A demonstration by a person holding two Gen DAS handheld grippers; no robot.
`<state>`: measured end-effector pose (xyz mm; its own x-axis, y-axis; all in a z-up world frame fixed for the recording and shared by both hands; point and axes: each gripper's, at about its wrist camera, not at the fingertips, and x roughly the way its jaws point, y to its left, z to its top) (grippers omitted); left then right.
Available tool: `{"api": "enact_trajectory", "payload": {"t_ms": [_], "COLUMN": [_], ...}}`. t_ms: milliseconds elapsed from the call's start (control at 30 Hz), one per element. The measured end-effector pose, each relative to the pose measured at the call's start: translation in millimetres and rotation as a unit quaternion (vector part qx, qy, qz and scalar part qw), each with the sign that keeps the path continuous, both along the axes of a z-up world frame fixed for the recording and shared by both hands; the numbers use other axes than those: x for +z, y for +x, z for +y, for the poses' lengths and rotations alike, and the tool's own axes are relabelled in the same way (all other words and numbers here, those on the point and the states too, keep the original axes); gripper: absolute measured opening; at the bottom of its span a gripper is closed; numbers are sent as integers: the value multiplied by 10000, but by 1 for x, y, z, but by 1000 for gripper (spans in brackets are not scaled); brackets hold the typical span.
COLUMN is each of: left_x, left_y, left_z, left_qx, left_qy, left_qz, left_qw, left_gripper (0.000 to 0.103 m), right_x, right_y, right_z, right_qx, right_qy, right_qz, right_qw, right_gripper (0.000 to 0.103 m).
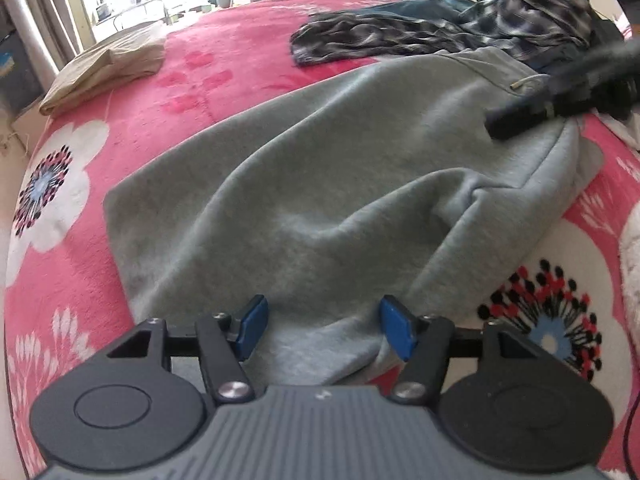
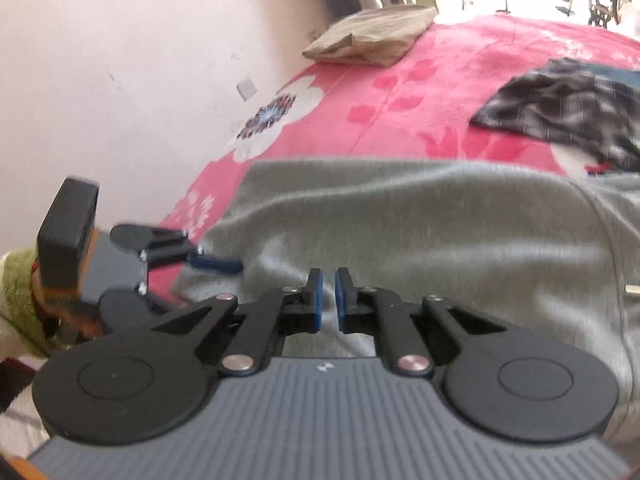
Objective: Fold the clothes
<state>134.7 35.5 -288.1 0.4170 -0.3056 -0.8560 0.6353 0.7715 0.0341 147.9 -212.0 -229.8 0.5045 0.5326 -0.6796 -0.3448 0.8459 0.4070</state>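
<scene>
A grey fleece garment (image 1: 320, 184) lies spread with soft creases on the pink flowered blanket (image 1: 224, 60). My left gripper (image 1: 324, 322) hangs over its near hem. It is open, and grey cloth lies loose between the blue pads (image 1: 253, 324). My right gripper (image 1: 516, 120) shows as a dark blur over the far right end, by the drawstring waistband. In the right wrist view the right gripper (image 2: 328, 296) is shut to a sliver above the grey garment (image 2: 440, 232); no pinched cloth shows. One blue pad (image 2: 218, 263) of the left gripper sits at the cloth's left edge.
A folded beige garment (image 1: 108, 68) rests at the far left corner of the bed. A heap of plaid and dark clothes (image 1: 500, 20) lies at the far right. A pale wall (image 2: 120, 80) runs along the bed's left side. A green sleeve (image 2: 20, 288) is beside the left gripper.
</scene>
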Motion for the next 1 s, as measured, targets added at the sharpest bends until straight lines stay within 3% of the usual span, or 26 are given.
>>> {"api": "enact_trajectory", "payload": {"t_ms": [100,167,200,267,333,433,533,600,700,767,867,1000], "left_x": [0,0,1,1,0,-1,-1,-2,0,3,12,34], "left_y": [-4,-8,-9,-9,-8,-7,-5,-5,-4,-4,0,9], "left_z": [-4,-5,-6,-6,-6,-7,-7,-6,-5,-2,14,57], "left_qx": [-19,-38,-42,-18,11,14,23,26,53,86,356,1045], "left_qy": [116,224,254,263,255,256,230,219,182,109,-184,-1055], "left_qz": [-107,-191,-220,-245,-253,-252,-225,-213,-177,-158,68,436], "left_qw": [9999,9996,9994,9994,9994,9994,9995,9995,9997,9998,9992,9880], "left_gripper": [64,64,64,65,66,67,67,67,67,67,66,68], "right_x": [-33,-61,-70,-61,-37,-11,-12,-30,-78,-76,-48,-10], "right_y": [10,15,19,22,14,2,-3,1,13,15,2,-21], "right_z": [16,22,16,-1,-11,-16,4,22,36,26,19,18], "right_qx": [95,-15,-226,-849,-1017,-676,93,213,-81,-367,-440,-260], "right_qy": [-160,-606,-385,9,-101,95,215,86,-288,178,-13,-15], "right_qz": [386,574,617,703,256,-19,35,201,468,596,167,-360], "right_qw": [9991,9965,9971,9939,9944,9977,9997,9995,9985,9974,9989,9990], "right_gripper": [7,0,0,4,6,6,6,6,2,2,6,7]}}
